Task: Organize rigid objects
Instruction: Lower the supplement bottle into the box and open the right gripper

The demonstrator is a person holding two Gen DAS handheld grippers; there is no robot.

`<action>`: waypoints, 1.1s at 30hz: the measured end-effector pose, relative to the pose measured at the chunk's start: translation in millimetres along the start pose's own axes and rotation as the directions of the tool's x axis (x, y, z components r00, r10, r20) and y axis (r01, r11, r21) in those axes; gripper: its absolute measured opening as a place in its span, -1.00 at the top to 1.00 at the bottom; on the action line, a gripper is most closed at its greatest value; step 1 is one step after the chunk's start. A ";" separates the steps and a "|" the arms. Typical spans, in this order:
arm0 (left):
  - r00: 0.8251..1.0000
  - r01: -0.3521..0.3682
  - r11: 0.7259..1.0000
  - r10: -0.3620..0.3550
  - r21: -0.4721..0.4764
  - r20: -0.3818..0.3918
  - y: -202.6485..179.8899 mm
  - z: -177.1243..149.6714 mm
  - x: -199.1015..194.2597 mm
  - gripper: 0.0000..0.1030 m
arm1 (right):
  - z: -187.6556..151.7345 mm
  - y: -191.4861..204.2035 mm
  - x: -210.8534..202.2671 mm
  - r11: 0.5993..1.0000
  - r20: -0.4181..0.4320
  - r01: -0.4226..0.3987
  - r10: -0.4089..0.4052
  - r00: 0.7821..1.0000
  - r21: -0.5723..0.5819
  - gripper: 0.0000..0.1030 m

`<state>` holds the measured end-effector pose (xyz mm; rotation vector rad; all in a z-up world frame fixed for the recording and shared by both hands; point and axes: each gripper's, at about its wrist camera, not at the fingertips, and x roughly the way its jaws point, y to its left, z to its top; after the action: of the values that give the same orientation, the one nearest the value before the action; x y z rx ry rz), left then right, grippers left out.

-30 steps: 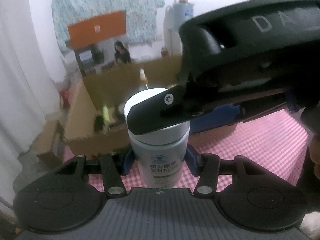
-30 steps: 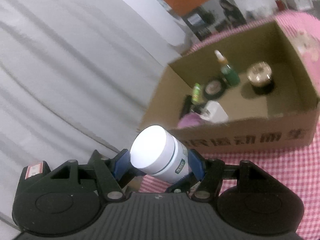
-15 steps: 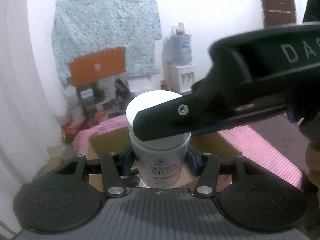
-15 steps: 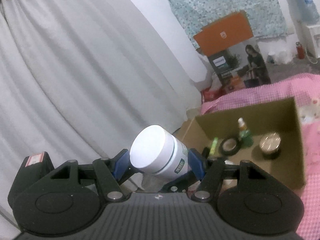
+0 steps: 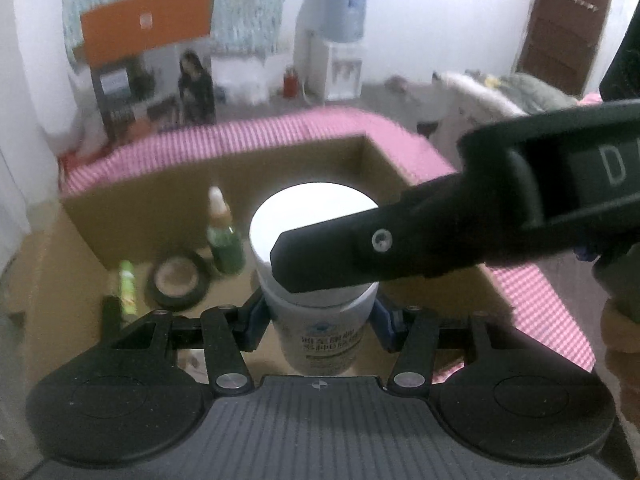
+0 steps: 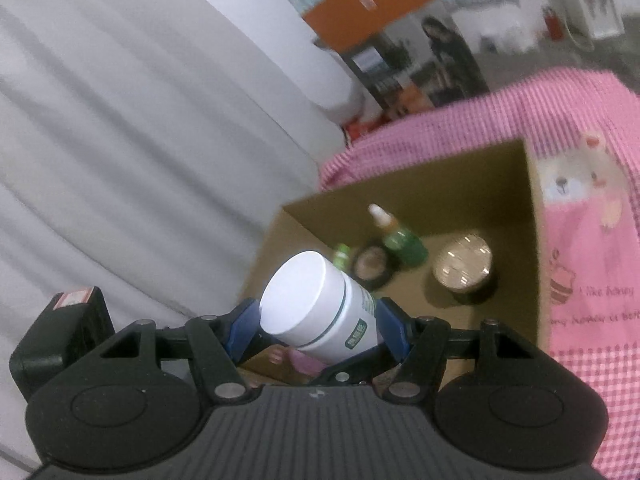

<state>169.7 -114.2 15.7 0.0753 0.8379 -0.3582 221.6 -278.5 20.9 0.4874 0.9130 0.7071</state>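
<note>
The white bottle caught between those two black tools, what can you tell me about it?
The white bottle looks like smooth plastic: a broad flat white cap over a white body with a green band and a green printed label, too blurred to read. It is capped. Both tools clamp it: the left tool holds its body, the right tool grips near the cap. It hangs above the open cardboard box, touching nothing else visible.

Home room, water dispenser, gingham-covered bed, curtain
</note>
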 end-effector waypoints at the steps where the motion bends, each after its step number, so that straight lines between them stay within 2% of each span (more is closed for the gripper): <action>1: 1.000 0.004 1.000 -0.004 -0.007 -0.014 1.3 0.3 5.3 -0.02 | 0.9 -5.7 5.1 1.000 -0.015 0.007 -0.007 1.000 0.004 -0.33; 9: 0.997 0.027 0.999 -0.029 -0.034 -0.069 5.8 0.7 24.6 -0.02 | 4.4 -23.7 20.4 0.999 -0.073 0.044 -0.044 0.996 -0.005 -0.33; 17: 0.997 0.020 0.999 -0.021 -0.026 -0.070 7.6 10.5 36.1 -0.07 | 5.3 -18.1 26.0 0.994 -0.096 0.085 -0.091 0.991 -0.070 -0.31; 24: 0.998 0.018 1.000 -0.018 -0.003 -0.061 7.1 14.1 38.5 -0.11 | 6.2 -16.6 26.3 0.992 -0.100 0.096 -0.104 0.990 -0.080 -0.30; 27: 0.998 0.023 1.000 -0.023 0.007 -0.051 5.3 14.8 35.9 -0.29 | 7.0 -15.1 26.2 0.991 -0.097 0.105 -0.112 0.989 -0.080 -0.31; 28: 0.999 0.020 1.000 -0.020 0.014 -0.044 4.1 14.8 33.8 -0.41 | 7.1 -14.0 25.2 0.990 -0.092 0.110 -0.118 0.989 -0.083 -0.33; 30: 0.999 0.019 0.999 -0.018 0.031 -0.029 1.9 14.0 29.8 -0.44 | 7.8 -11.3 22.4 0.989 -0.078 0.117 -0.124 0.989 -0.091 -0.38; 33: 1.000 0.014 0.999 -0.013 0.044 -0.018 0.2 13.2 24.9 -0.60 | 9.7 -8.7 18.7 0.987 -0.056 0.128 -0.134 0.989 -0.096 -0.46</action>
<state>194.4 -123.7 6.1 0.1142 0.8480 -0.3896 240.6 -271.6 10.2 0.3216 0.9574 0.6442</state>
